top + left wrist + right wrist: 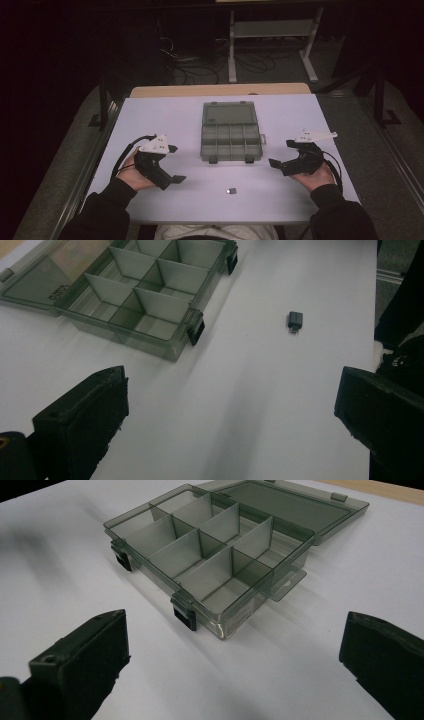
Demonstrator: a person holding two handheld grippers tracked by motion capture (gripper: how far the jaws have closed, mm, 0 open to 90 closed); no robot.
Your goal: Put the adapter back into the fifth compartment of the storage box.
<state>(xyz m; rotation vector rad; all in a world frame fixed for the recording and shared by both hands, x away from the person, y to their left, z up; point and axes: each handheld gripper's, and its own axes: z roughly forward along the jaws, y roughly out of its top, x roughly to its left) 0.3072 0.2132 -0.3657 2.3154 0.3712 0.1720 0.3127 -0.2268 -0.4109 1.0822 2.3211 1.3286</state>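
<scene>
While your left gripper (pixel 174 163) rests on the table (pixel 150 115) to the left of the box (pixel 231 131), its jaws stand wide apart and hold nothing. The adapter (pixel 231 190), a small dark block, lies on the bare table in front of the box, nearer you, well apart from the left gripper's jaws and off to their right. In the left gripper view the adapter (pixel 295 321) sits ahead, beyond the jaws. The box lies open, lid flat behind it, its compartments (pixel 200 555) bare. Your right gripper (pixel 282 153) sits to the right of the box, jaws spread wide and gripping nothing, with the box's near corner just ahead.
</scene>
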